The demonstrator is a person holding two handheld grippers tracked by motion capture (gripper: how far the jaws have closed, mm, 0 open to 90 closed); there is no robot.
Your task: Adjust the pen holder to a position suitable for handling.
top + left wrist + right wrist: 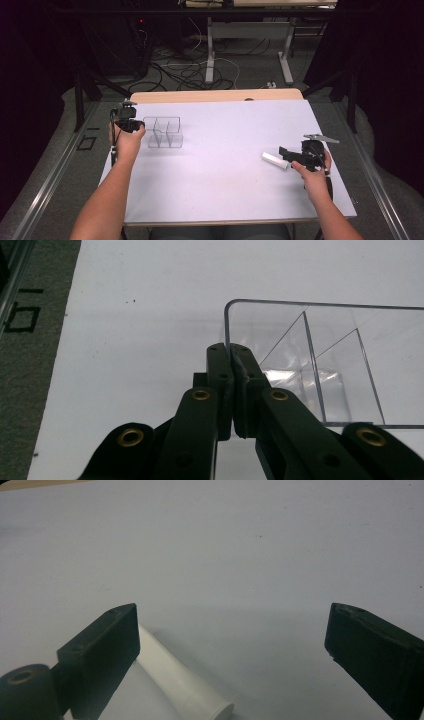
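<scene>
A clear plastic box (162, 132) with inner dividers stands on the white table top (225, 125) at the left. My left gripper (137, 126) is at the box's left wall. In the left gripper view its jaws (231, 352) are pressed together on that thin wall of the clear box (300, 365), near a rounded corner. At the right, my right gripper (282, 152) points left and stands open. A white tube (275, 160) lies on the table just ahead of it. In the right gripper view the white tube (175, 675) lies beside the left finger, between the wide-apart jaws of the gripper (232, 617).
The table's wooden far edge (215, 95) borders a floor with loose cables (190, 70) and the legs of another table (210, 55). A metal rail (55, 170) runs along the left side. Dark curtains close in both sides.
</scene>
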